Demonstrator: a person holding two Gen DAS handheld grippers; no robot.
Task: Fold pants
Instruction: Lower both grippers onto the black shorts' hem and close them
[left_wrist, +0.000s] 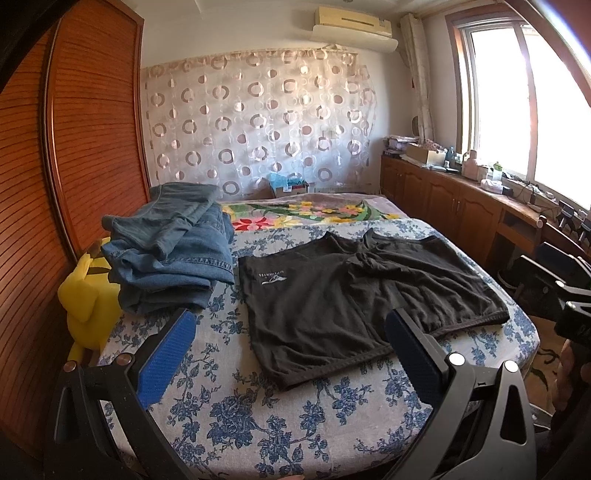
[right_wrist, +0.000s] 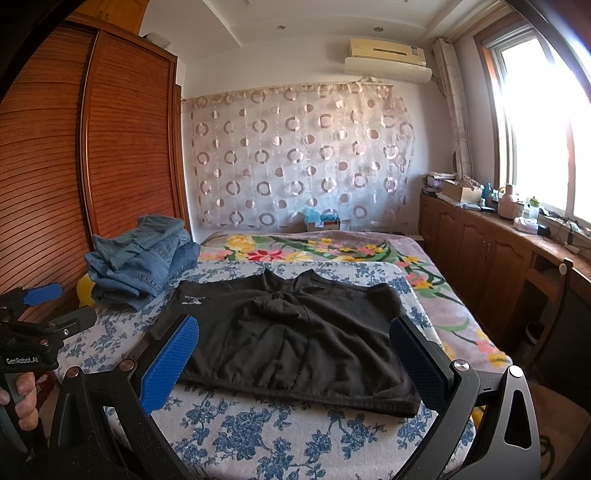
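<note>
Left gripper (left_wrist: 288, 332): its 2 blue-padded fingers (left_wrist: 166, 360) are spread wide and grasp nothing; they hover above the near edge of the bed (left_wrist: 258, 424), apart from the cloth. Right gripper (right_wrist: 295, 350): jaws likewise spread wide and empty, framing the near hem of the black shorts (right_wrist: 295, 332) from above without touching them. A hand (right_wrist: 22, 398) grips the left tool's handle at the lower left of the right wrist view. The black shorts lie flat on the blue-flowered sheet (right_wrist: 258, 435), waistband toward the far side, a white logo (left_wrist: 271, 277) on 1 leg. Just beside them, to the left, is a pile of folded jeans (left_wrist: 173, 254), with a yellow plush toy (left_wrist: 88, 302) at the bed's edge. Beyond lie a floral blanket (left_wrist: 314, 212), a wardrobe (left_wrist: 92, 129) and a circle-patterned curtain (left_wrist: 258, 118).
</note>
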